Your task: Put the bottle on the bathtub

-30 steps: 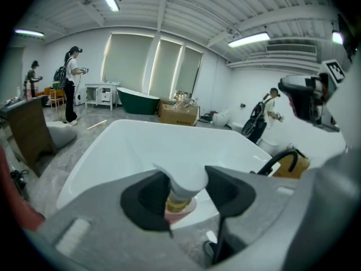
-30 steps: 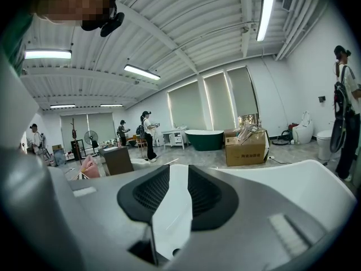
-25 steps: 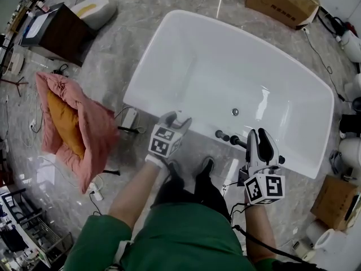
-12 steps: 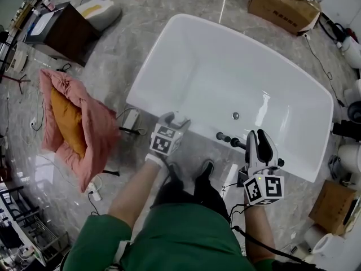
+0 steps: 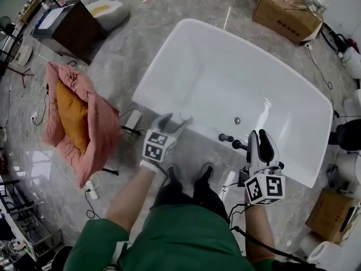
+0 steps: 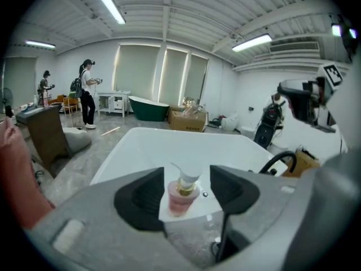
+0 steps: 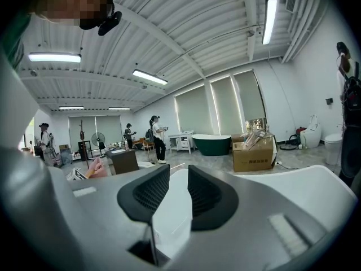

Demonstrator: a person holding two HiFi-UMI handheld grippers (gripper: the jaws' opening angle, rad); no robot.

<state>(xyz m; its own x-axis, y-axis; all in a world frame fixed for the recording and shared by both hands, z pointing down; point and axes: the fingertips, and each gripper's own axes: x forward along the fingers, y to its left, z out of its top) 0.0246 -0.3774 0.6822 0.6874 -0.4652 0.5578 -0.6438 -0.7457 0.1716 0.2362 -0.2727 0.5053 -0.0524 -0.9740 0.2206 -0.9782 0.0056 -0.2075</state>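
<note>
A small pink bottle with a white pump top (image 6: 181,192) stands upright on the near rim of the white bathtub (image 5: 225,72). In the head view only its pale top (image 5: 184,118) shows. My left gripper (image 5: 175,123) is open just in front of that rim. Its jaws stand on either side of the bottle (image 6: 181,192) with a gap on both sides, not touching it. My right gripper (image 5: 261,139) hangs over the near rim further right, beside the black tap (image 5: 232,142). Its jaws sit close together with nothing between them (image 7: 176,193).
A pink and orange cushion (image 5: 76,123) lies on the floor to the left, with cables and a power strip (image 5: 93,192) near it. A dark cabinet (image 5: 66,30) stands at far left and a cardboard box (image 5: 285,7) beyond the tub. People stand far off (image 6: 87,100).
My left gripper has drawn back from the rim towards me, and the bottle stays standing on the rim. The right gripper has not moved.
</note>
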